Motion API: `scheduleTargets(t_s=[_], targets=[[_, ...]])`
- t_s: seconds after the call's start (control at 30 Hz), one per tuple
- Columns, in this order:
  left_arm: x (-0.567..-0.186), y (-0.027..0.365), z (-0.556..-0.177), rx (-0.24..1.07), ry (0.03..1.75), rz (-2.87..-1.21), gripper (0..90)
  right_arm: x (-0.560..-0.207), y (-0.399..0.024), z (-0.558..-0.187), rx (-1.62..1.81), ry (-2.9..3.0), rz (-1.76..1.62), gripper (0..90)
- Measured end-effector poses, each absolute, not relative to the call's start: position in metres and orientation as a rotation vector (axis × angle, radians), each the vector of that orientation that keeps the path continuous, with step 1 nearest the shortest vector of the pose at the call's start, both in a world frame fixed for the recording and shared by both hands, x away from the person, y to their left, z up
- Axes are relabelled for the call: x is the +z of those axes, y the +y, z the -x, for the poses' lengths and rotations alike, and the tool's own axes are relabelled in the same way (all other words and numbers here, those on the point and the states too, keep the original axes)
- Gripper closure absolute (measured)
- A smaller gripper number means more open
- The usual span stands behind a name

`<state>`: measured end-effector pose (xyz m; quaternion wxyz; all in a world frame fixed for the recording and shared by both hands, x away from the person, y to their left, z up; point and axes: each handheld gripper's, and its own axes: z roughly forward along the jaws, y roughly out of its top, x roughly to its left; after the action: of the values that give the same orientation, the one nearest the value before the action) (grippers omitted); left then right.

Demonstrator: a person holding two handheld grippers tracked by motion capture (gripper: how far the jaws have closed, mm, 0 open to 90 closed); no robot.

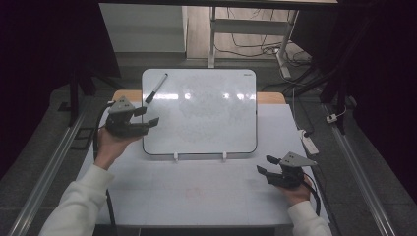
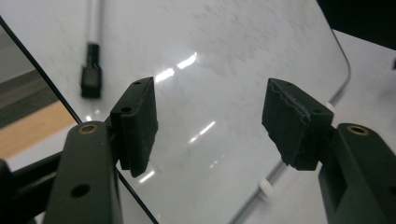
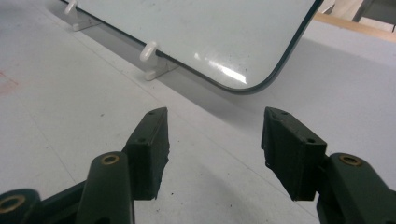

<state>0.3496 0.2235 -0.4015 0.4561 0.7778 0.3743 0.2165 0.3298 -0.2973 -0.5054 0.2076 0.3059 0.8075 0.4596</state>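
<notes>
A white whiteboard leans on two small white feet in the middle of the table. A marker with a black cap lies on its upper left corner. My left gripper hovers at the board's left edge, open, with nothing between its jaws. In the left gripper view the jaws frame the board's surface, and the marker sits beyond them at upper left. My right gripper rests near the table's front right, open and empty, pointing at the board's lower right corner.
The table wears a white cover, with a wooden strip showing behind the board. A white power strip lies off the table's right side. Desk legs and cables stand on the floor beyond.
</notes>
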Motion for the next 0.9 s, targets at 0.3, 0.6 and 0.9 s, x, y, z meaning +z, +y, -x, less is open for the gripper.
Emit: scheduleTargets(t_s=[0.3,0.6,0.9], targets=[[-0.443,0.226,-0.306,0.44,0.933,-1.943,33.1,-0.508,-0.298,-0.332,1.267,2.284,-0.846,39.1],[-0.484,0.226,-0.28,0.377,0.969,-2.002,31.4,-0.508,-0.301,-0.333,1.261,2.29,-0.837,38.7],[-0.508,0.229,-0.258,0.331,0.998,-1.988,30.6,-0.511,-0.304,-0.335,1.233,2.302,-0.837,37.8]])
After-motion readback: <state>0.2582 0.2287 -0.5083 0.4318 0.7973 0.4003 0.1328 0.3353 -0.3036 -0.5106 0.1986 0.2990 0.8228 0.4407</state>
